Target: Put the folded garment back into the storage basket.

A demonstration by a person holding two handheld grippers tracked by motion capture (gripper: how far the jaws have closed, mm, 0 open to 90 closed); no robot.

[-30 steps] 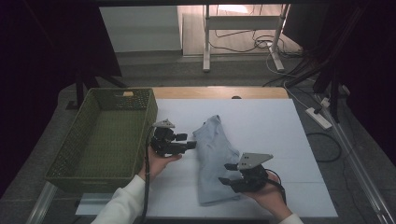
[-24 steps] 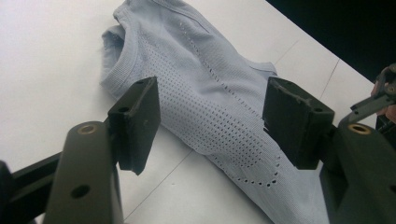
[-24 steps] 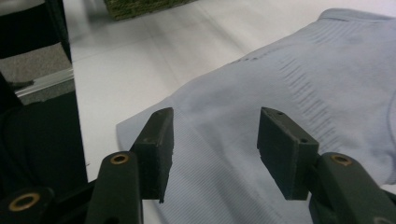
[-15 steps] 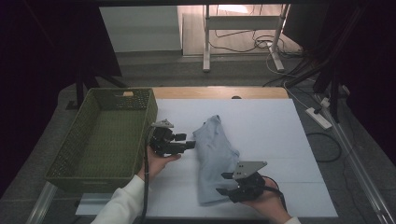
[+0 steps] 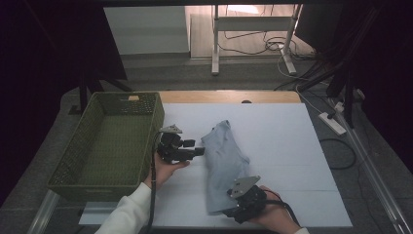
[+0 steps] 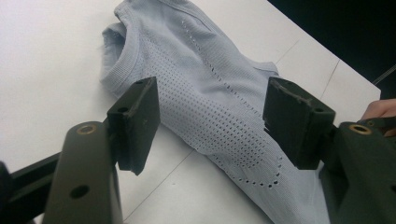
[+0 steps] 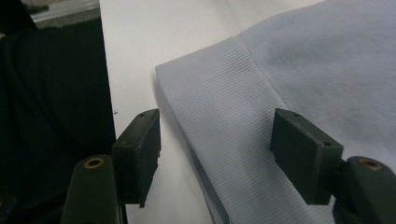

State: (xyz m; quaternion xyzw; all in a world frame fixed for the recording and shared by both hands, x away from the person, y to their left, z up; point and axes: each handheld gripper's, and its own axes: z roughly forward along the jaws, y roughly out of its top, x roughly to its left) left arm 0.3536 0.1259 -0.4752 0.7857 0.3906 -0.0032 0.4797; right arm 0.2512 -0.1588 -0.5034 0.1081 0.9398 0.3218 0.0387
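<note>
A pale blue garment point(image 5: 225, 163) lies folded lengthwise on the white worktop point(image 5: 292, 161), just right of a green woven basket point(image 5: 109, 141); the left tool point(image 5: 198, 151) sits at the garment's left edge near its collar, jaws spread with nothing pinched; the right tool point(image 5: 229, 210) is at the garment's ribbed hem by the near worktop edge; its jaws have just been opening and straddle the hem without pressing it.

A white table point(image 5: 272, 136) carried a pale blue-grey garment point(image 5: 225, 163), folded lengthwise, running from mid-table toward the near edge. A green woven basket point(image 5: 108, 141) sat along the table's left edge, overhanging the left edge.
</note>
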